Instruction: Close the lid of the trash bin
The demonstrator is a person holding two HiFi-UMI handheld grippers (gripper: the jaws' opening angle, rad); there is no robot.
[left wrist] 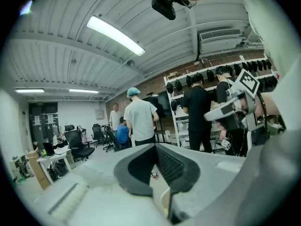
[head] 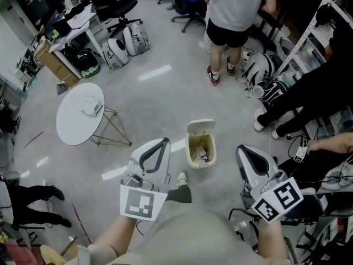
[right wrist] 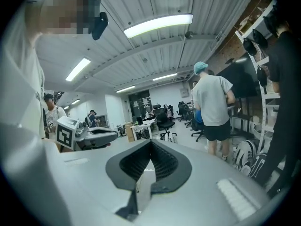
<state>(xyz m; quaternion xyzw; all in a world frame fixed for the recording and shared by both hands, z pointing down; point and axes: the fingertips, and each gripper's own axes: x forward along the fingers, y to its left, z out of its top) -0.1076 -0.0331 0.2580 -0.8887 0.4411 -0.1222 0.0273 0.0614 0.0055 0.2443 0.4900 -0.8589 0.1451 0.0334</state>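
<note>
A small cream trash bin stands on the grey floor in front of me, its lid tipped up and open at the far side, with rubbish visible inside. My left gripper is held above the floor just left of the bin, jaws shut with nothing between them. My right gripper hovers to the bin's right, also shut and empty. In the left gripper view the closed jaws point across the room, and the right gripper view shows the same; neither clearly shows the bin.
A round white table stands to the left. A person in a grey shirt stands beyond the bin, and a person in black is at the right by shelves. Bags and office chairs lie farther back.
</note>
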